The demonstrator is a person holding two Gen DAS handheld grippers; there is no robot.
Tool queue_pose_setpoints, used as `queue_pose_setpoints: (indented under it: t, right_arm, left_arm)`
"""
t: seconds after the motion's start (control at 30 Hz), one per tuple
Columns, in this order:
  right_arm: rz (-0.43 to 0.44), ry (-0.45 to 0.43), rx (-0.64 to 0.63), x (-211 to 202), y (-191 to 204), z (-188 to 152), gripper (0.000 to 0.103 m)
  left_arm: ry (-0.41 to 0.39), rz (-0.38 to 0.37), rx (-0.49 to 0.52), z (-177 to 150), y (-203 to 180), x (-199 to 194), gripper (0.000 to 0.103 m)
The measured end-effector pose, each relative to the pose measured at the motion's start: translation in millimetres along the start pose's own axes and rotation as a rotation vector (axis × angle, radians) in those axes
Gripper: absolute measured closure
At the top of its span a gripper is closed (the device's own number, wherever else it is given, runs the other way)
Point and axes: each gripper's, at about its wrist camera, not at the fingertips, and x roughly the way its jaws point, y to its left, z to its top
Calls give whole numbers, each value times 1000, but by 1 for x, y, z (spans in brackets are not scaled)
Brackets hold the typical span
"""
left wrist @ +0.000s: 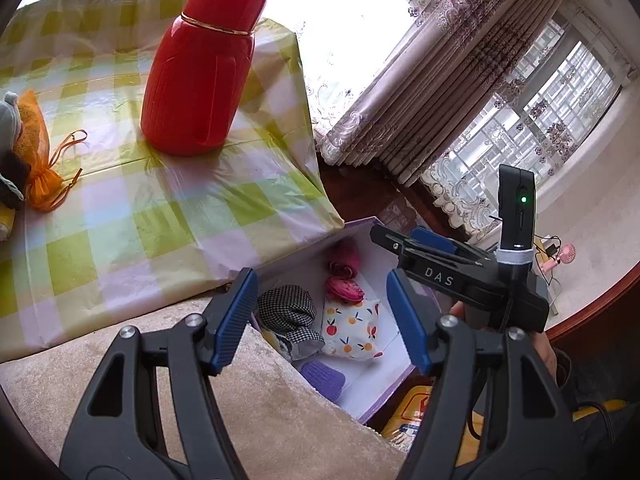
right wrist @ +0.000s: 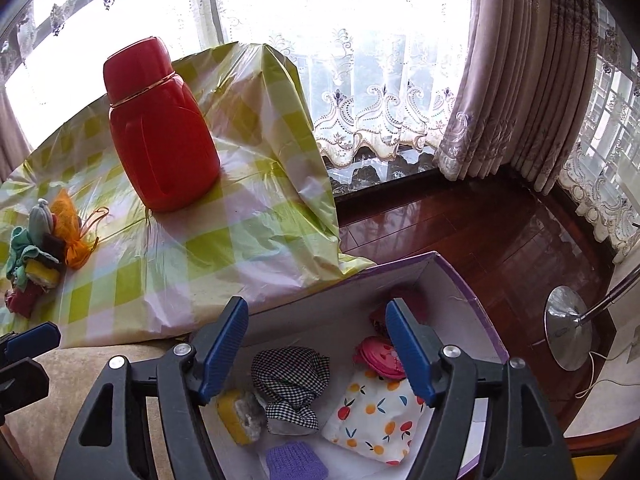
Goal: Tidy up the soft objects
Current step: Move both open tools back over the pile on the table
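Below both hand-held grippers, a white-lined cardboard box (right wrist: 472, 296) with lilac outer walls, open-topped, beside the draped surface (right wrist: 224, 248). Inside the box: a checked pouch (right wrist: 290, 376) of black-and-white gingham, crumpled and knotted at the neck; a fruit pouch (right wrist: 376, 416), smooth white cotton printed with oranges and cherries, pillow-shaped; a pink pouch (right wrist: 380, 354), round and ribbed, touching the fruit pouch; a sponge (right wrist: 240, 416), yellow foam with a grey scouring face, beside the checked pouch; a knit piece (right wrist: 296, 462), purple and ribbed, at the near wall; a dark red fuzzy lump (left wrist: 344, 258) toward the far wall.

Left hand-held gripper (left wrist: 324, 322) spread wide, nothing between its ridged blue pads (left wrist: 234, 320), hanging over the box's near edge and a beige plush cushion (left wrist: 248, 412). Right hand-held gripper (right wrist: 316, 350) likewise spread, empty, directly over the box.

On the surface, a glossy, creased plastic cloth of green-and-white checks. Upright on it, a red flask (right wrist: 160, 132), hard plastic, fluted sides, gold band under a domed cap. Well apart, near the cloth's left edge, a heap of soft things: an orange bag (right wrist: 74, 232) of sheer mesh tied with ribbon, a grey roll (right wrist: 42, 216), a teal cloth (right wrist: 22, 252), another yellow block (right wrist: 40, 274), all touching.

Beyond, lace curtains (right wrist: 360, 112), pleated drapes and polished wood floor (right wrist: 480, 240).
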Motion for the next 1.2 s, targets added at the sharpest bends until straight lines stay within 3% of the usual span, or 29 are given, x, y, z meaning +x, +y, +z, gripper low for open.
queue_pose_setpoints:
  t: [0.17,0.37,0.57,0.73,0.9,1.07,1.2]
  right_arm:
    - [35,-26,-75,-14,32,5,31]
    - [89,-39,-110,-17,66,12,31]
    - [127,-27,-182,-6,110,19,31]
    - [167,-20,-229,2,144,24,31]
    - [198,-28,-271,2,167,27,31]
    - [195,-21,-276,6,174,29,31]
    - [193,-6,-275,10,178,28,31]
  left_arm:
    - [-106,36,-192,16,29,-55,34]
    - [-337,268,-354,48,45,-176,34]
    - [-523,468,-339,57,24,-261,21]
    - [-574,513,-347,56,39,-282,18]
    - [-542,466,-376,53,52,-277,18]
    - [-568,484,-364,52,51,-284,18]
    - [-571,449,-392,52,59,-290,18]
